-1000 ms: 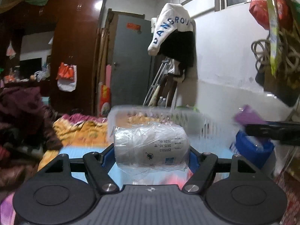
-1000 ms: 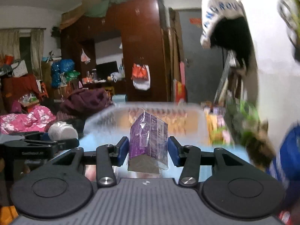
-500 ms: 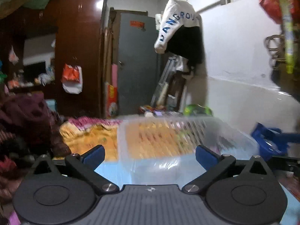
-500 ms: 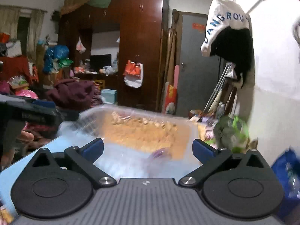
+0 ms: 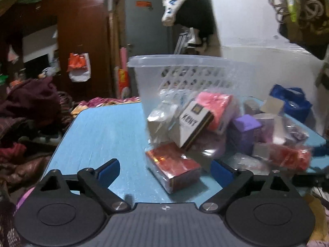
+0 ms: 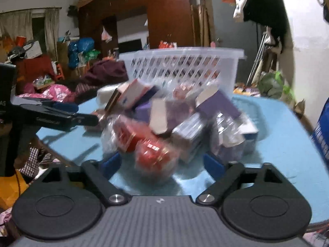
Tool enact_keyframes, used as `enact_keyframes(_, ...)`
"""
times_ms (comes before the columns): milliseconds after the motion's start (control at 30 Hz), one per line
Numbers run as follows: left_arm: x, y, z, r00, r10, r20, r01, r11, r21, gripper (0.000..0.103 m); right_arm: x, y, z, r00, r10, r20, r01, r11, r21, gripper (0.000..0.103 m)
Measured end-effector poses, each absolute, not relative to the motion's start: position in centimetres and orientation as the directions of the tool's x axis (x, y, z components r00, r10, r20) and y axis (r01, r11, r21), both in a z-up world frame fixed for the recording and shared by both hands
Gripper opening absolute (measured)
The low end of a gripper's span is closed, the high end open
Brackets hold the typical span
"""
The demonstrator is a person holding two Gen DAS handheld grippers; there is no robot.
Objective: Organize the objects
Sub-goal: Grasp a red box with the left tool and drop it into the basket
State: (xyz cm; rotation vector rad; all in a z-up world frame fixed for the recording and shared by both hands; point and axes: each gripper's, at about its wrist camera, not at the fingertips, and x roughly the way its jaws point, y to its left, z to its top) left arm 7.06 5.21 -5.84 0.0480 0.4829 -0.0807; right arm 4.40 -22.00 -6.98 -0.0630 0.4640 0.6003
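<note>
A heap of small wrapped boxes point(image 5: 216, 131) is lying on the blue desk point(image 5: 107, 135), piled against the front wall of a clear slotted basket point(image 5: 185, 72) that is standing upright behind it. In the left wrist view a white pack point(image 5: 192, 124) marked KENT is leaning tilted on the heap, a pink pack point(image 5: 216, 107) is sitting above it against the basket, a purple box point(image 5: 243, 132) is resting to the right, and a red box point(image 5: 174, 166) is lying flat at the near edge of the heap, between the fingers of the left gripper point(image 5: 164, 169) but touching neither. That gripper is standing wide open and holding nothing. To the left of the heap the desk is running bare out to its rounded left edge, with clothes point(image 5: 28, 111) heaped beyond it. In the right wrist view the same heap point(image 6: 176, 123) is blurred; a red pack point(image 6: 153, 157) in clear wrap is sitting nearest, between the spread fingers of the right gripper point(image 6: 162, 163), which is also open and empty. A purple box point(image 6: 218, 106) is tilting at the top right of the pile. The left gripper point(image 6: 61, 115) is reaching in from the left at the heap's side. Bare desk is showing to the right of the heap as far as the desk's right edge, where a blue bag point(image 6: 321, 135) is standing. The basket point(image 6: 185, 65) is closing off the far side.
</note>
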Motion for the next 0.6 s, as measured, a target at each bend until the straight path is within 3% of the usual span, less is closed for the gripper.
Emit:
enact_keyframes(100, 8.1, 5.0, -6.6, 0.868, -0.053, -0.493, 0.076, 0.997, 0.026, 0.095, 5.0, -21.9, -7.5, 0.708, 0.542, -0.453, -0.565, 0.819, 0.098, 0.062)
enact_keyframes(200, 8.3, 4.7, -7.5, 0.868, -0.051, -0.495, 0.08, 0.996, 0.038, 0.089, 4.6, -21.8, -7.5, 0.718, 0.53, -0.452, -0.563, 0.824, 0.072, 0.052)
enact_keyframes(233, 8.2, 4.8, -7.6, 0.871, -0.057, -0.488, 0.082, 0.996, 0.029, 0.079, 4.7, -21.9, -7.4, 0.713, 0.534, -0.454, -0.566, 0.821, 0.078, 0.052)
enact_keyframes(267, 7.9, 5.0, -7.5, 0.874, -0.063, -0.482, 0.082, 0.996, 0.018, 0.058, 4.6, -22.1, -7.4, 0.711, 0.538, -0.452, -0.567, 0.819, 0.083, 0.052)
enact_keyframes(600, 4.4, 8.0, -6.4, 0.914, -0.057, -0.401, 0.052, 0.998, -0.024, 0.056, 2.7, -23.4, -6.2, 0.757, 0.521, -0.395, -0.538, 0.839, 0.076, 0.051)
